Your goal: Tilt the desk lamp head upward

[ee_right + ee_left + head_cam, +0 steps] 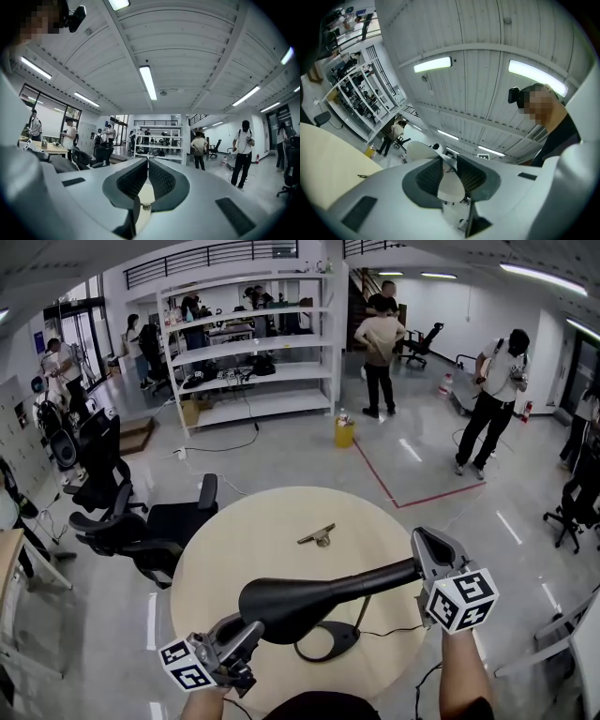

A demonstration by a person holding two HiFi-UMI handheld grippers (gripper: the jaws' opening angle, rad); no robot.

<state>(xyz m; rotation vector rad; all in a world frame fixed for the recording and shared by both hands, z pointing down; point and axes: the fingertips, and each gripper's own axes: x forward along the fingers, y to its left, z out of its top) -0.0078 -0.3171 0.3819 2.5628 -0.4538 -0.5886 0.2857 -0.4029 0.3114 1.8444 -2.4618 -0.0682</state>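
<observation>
A black desk lamp stands on the round beige table [234, 540]. Its long head [291, 604] lies nearly level above its oval base [330, 641], with the neck [384, 575] running up to the right. My left gripper [242, 634] sits just under the head's left end; whether it touches, I cannot tell. In the left gripper view the left gripper [449, 168] points up at the ceiling, its jaws apart with no lamp between them. My right gripper [431, 547] is at the neck's far end. In the right gripper view the right gripper [147, 174] has its pads together on nothing.
A small metal clip-like piece [317, 536] lies on the table beyond the lamp. The lamp's cable [398, 629] runs right from the base. Black office chairs [159, 526] stand left of the table. White shelving [253, 343] and several people are further back.
</observation>
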